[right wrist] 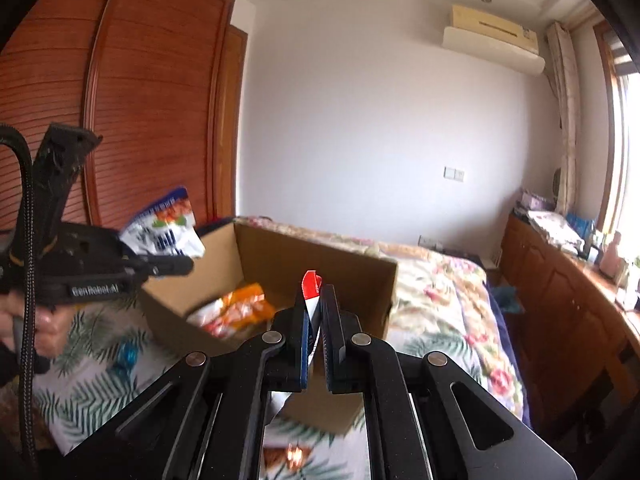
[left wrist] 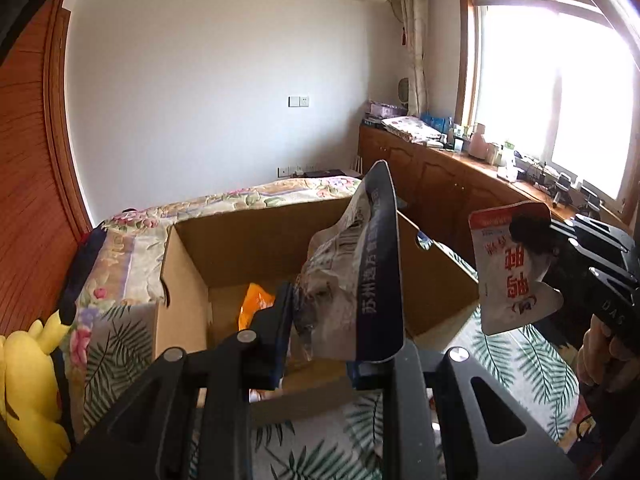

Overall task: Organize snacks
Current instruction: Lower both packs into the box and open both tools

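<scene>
Over the cardboard box (left wrist: 256,240): left gripper (left wrist: 340,320) clamped on grey-blue packet (left wrist: 356,272), right gripper (right wrist: 316,320) pinching red-white packet (right wrist: 311,286). Best carried above the opening before release, low, beside orange bag (right wrist: 240,308).

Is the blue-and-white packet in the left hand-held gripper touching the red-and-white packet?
Apart. In the left wrist view the blue-and-white packet and the red-and-white packet hang side by side, with the cardboard box showing in the gap between them.
</scene>
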